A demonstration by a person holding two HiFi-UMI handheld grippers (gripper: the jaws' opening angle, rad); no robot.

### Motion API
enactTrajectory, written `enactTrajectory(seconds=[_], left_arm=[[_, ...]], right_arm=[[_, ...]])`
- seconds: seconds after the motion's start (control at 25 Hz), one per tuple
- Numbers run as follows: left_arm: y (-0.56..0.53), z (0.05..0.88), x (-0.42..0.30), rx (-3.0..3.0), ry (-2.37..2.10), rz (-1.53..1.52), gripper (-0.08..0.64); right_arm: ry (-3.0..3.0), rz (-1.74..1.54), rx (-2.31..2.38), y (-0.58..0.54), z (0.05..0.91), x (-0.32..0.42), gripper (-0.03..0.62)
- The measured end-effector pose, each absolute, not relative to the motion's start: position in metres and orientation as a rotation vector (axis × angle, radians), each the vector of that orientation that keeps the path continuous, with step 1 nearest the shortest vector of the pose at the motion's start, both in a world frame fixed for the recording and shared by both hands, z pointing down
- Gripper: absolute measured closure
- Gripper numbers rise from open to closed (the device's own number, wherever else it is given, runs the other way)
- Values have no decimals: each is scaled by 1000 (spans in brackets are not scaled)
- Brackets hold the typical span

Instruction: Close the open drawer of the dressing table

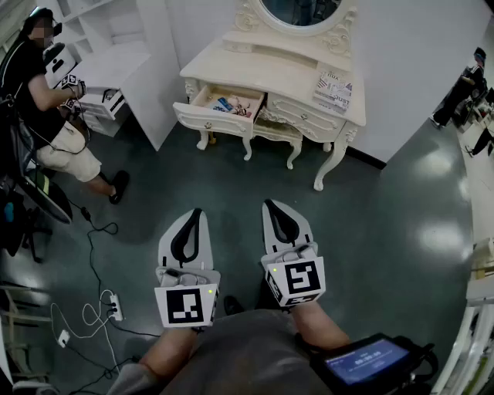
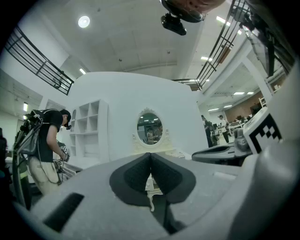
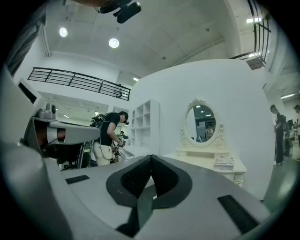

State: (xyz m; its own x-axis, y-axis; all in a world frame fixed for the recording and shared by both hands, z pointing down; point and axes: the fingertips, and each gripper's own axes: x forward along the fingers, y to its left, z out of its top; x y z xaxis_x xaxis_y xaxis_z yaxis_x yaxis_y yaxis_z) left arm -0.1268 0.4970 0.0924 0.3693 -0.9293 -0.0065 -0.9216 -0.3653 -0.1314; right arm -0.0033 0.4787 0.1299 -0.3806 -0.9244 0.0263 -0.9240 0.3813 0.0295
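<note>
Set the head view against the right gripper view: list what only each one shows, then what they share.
Only the head view: the open drawer with small items inside, and a power strip on the floor. Only the right gripper view: the ceiling lights and a black railing high up. Both: the dressing table, its oval mirror, the magazine on its top, the person by the white shelves, and the right tool, shut and empty.
</note>
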Motion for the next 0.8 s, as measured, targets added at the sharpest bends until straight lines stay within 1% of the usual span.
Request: enactTrajectory(seconds=[0.4, 0.6, 0.8], left_arm=[[503, 97, -125, -2504, 1697, -132, 545], [466, 94, -79, -2475, 1714, -158, 545], [448, 94, -55, -2452, 1729, -191, 545]], right_arm=[[-2596, 26, 1749, 481, 134, 0, 577], [-2647, 70, 1692, 440, 136, 41, 577], [-2667, 97, 1652, 417, 139, 61, 577]])
